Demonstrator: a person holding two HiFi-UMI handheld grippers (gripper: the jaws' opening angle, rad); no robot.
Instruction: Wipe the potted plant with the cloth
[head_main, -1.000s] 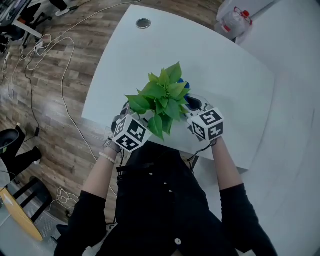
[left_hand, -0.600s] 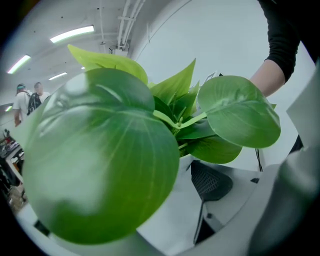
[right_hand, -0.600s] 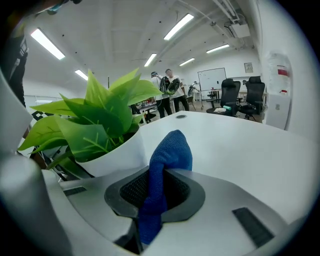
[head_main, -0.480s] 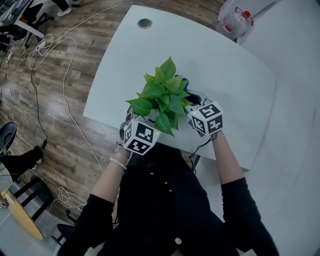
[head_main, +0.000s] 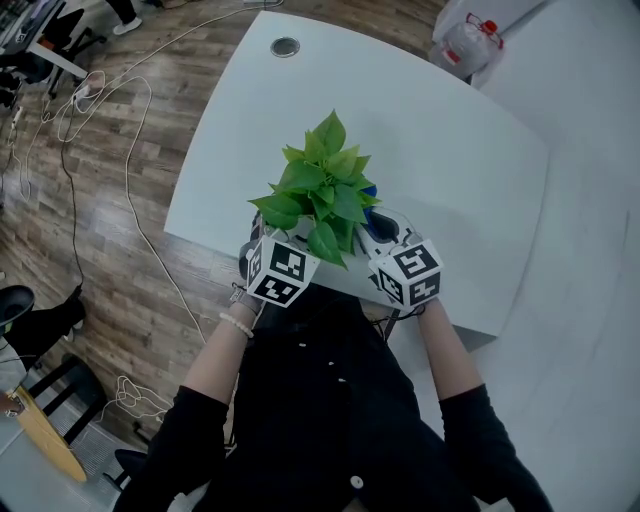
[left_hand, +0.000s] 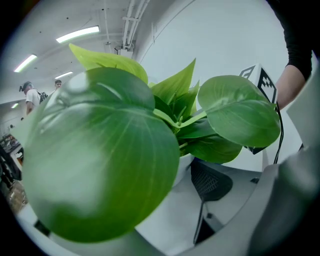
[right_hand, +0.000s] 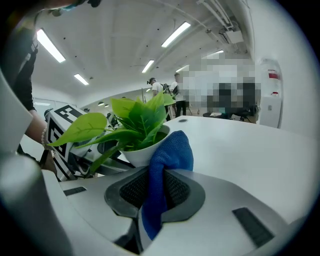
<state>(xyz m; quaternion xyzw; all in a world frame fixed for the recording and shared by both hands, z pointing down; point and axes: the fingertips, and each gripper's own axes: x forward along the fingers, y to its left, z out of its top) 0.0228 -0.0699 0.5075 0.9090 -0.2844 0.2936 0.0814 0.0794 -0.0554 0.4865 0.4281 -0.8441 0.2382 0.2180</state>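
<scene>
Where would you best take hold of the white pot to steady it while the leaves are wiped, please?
Grip the white pot by its rim and upper wall, coming in low from the person's left. The leaves spread over the top and past the rim, so a drop from above would likely crush them, and the right gripper, shut on the blue cloth, occupies the right side.

The cloth (right_hand: 170, 150) is blue, matt and coarsely woven. The leaves (head_main: 322, 190) look smooth, waxy and lightly glossy, and the pot (right_hand: 140, 156) is smooth white with a soft sheen. The right tongs (right_hand: 159, 190) are matt grey plastic with black mesh-textured pads (right_hand: 131, 190). The worktop (head_main: 450, 150) is smooth and white, and the floor (head_main: 120, 250) shows wood grain.
</scene>
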